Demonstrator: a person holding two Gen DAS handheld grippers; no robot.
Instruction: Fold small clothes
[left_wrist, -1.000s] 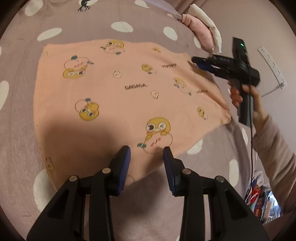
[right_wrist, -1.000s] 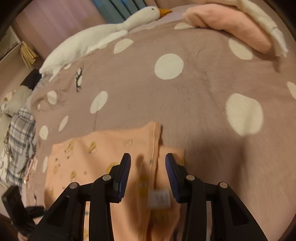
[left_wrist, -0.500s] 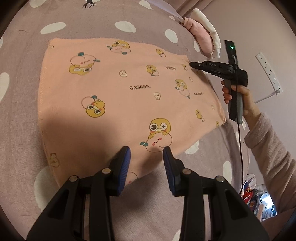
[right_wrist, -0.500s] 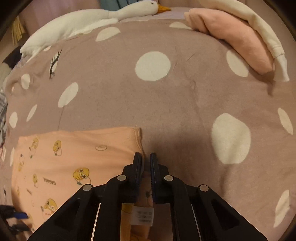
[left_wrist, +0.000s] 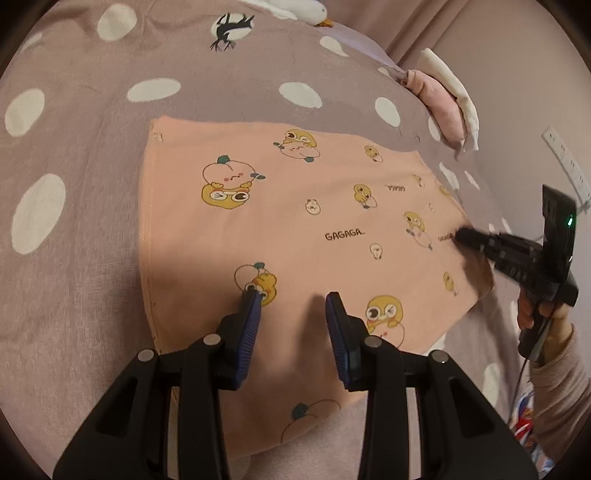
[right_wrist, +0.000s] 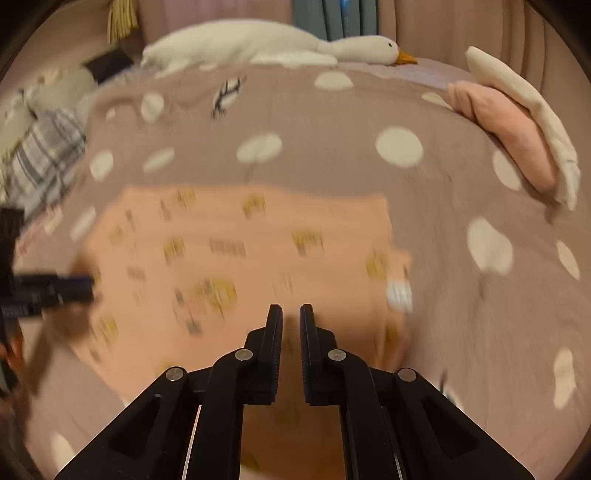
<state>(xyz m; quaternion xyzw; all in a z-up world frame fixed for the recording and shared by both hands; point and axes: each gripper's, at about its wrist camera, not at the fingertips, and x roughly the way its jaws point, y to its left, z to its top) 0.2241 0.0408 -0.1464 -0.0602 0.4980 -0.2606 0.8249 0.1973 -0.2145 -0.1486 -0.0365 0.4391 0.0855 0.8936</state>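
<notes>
Garment (left_wrist: 295, 221), peach with a duck print, is spread flat on the polka-dot bed (left_wrist: 74, 277), one side folded in over the body, with a white label (right_wrist: 399, 293) showing near that fold in the right wrist view. The left claw (left_wrist: 291, 306) is held wide above the near edge of the cloth, nothing between its pads (left_wrist: 251, 325). The right claw (right_wrist: 291, 317) is drawn narrow, only a slim gap left, and whether any cloth is pinched there cannot be told; that view is smeared by motion. Its tip is seen from the left wrist view at the far right side of the garment (left_wrist: 465, 234).

By judgement, the folding is at an early step: a side is tucked and the next crease is being set up. A grip on the near hem by the left claw appears called for, matched by the right, so both corners can be carried across together and laid level. A pink and cream pile (right_wrist: 517, 122) lies well apart, a plush goose (right_wrist: 266, 40) beyond.
</notes>
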